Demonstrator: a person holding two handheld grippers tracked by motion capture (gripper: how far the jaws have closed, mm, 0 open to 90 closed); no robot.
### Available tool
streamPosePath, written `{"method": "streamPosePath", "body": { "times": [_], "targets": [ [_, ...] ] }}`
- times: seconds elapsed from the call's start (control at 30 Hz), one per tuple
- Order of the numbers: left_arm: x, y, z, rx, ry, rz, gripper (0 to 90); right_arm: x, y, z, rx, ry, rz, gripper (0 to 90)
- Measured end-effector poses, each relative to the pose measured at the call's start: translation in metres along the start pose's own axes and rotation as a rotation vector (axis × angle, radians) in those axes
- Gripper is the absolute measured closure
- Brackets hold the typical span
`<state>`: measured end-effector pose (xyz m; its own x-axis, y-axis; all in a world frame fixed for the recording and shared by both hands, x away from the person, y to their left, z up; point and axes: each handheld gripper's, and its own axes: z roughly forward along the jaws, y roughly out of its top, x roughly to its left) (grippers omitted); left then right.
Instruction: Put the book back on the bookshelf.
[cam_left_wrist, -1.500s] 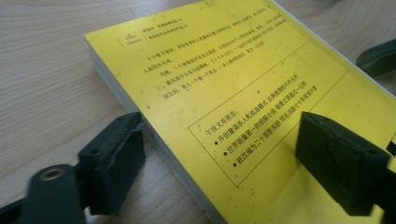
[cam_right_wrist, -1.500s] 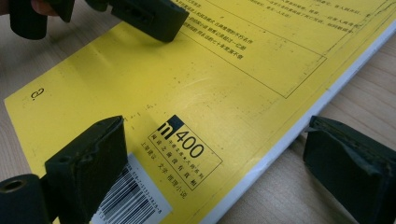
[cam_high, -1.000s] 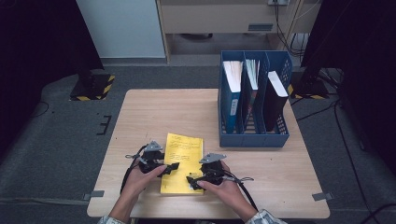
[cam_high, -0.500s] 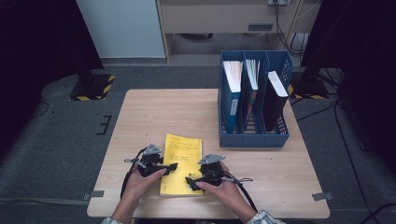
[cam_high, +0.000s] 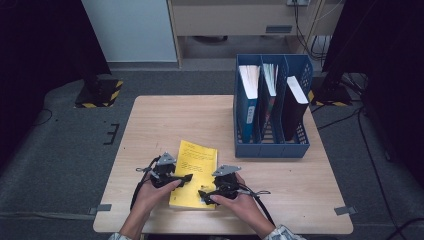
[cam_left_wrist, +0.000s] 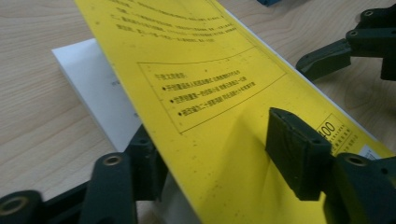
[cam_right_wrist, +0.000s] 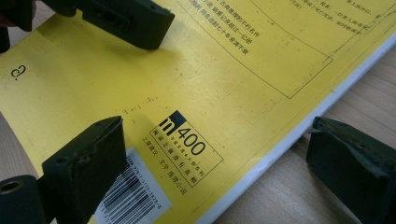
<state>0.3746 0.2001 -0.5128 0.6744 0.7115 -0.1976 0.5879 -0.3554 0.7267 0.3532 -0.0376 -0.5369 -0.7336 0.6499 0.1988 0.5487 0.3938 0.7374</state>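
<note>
A yellow booklet (cam_high: 194, 172) lies near the table's (cam_high: 165, 120) front edge, between the two hands. The left gripper (cam_high: 186, 178) has the yellow cover (cam_left_wrist: 219, 107) lifted between its jaws, one above, one below, white pages (cam_left_wrist: 100, 93) showing beneath. Its jaws have just been opening a little, and whether the pads pinch the cover I cannot tell (the lower pad is hidden under the sheet). The right gripper (cam_high: 201, 195) straddles the booklet's (cam_right_wrist: 187, 79) corner by the barcode, jaws spread, one over the cover, one beside the edge, gripping nothing. A blue file rack (cam_high: 270, 145) stands well apart at the right, its books' titles unreadable.
</note>
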Motion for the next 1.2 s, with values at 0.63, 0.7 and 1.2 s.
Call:
{"method": "streamPosePath", "body": {
  "times": [0.63,0.7,1.2],
  "targets": [
    [0.0007,0.0033,-0.0064,-0.043,0.039,-0.018,75.7,-0.0043,0.002,0.0025,0.001,0.007,-0.02,3.3],
    [0.0007,0.0041,-0.0072,-0.044,0.035,-0.011,77.8,-0.0052,0.0025,0.0027,0.001,0.01,-0.019,3.3],
    [0.006,0.0021,-0.0055,-0.054,-0.052,-0.035,65.0,-0.0087,0.0043,0.0035,-0.003,0.019,-0.011,3.7]
  ]
}}
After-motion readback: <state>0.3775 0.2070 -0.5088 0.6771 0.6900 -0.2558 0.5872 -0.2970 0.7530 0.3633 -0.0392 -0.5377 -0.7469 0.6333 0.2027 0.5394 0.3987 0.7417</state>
